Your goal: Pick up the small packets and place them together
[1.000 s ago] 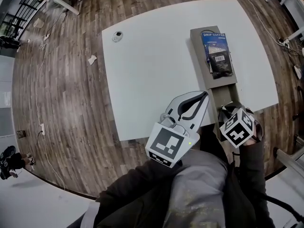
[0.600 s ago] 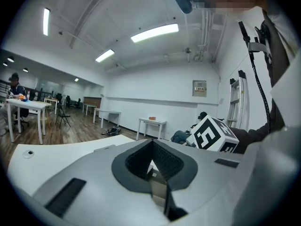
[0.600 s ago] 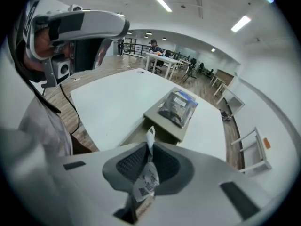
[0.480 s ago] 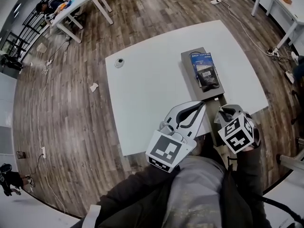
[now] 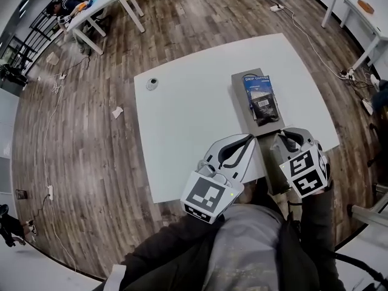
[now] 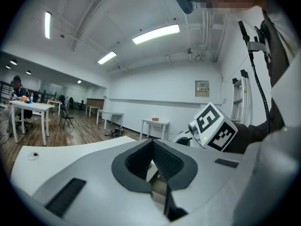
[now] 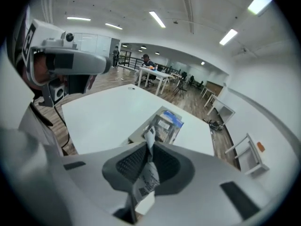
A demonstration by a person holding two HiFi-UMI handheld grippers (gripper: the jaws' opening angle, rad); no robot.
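Observation:
A long grey tray [image 5: 237, 97] lies on the white table [image 5: 188, 120], right of middle. On it rest a blue drip-coffee packet [image 5: 257, 84] and a black packet [image 5: 265, 108]. My right gripper [image 5: 284, 137] hovers at the tray's near end, shut on a small white printed packet [image 7: 149, 175] that stands upright between the pads. Beyond it, the right gripper view shows the tray [image 7: 139, 132] and the blue packet [image 7: 171, 121]. My left gripper [image 5: 249, 138] sits just left of the tray's near end; its jaws meet at the tips with nothing in them [image 6: 152, 143].
A small round object [image 5: 151, 83] sits near the table's far left corner. The table's near edge runs under both grippers. Wooden floor, cables and other white tables [image 5: 100, 2] surround it. The right gripper's marker cube [image 6: 214, 128] shows in the left gripper view.
The head view has lifted and pulled back, so the table and tray look smaller and higher. Both grippers stay at the table's near edge, and the right one keeps its hold.

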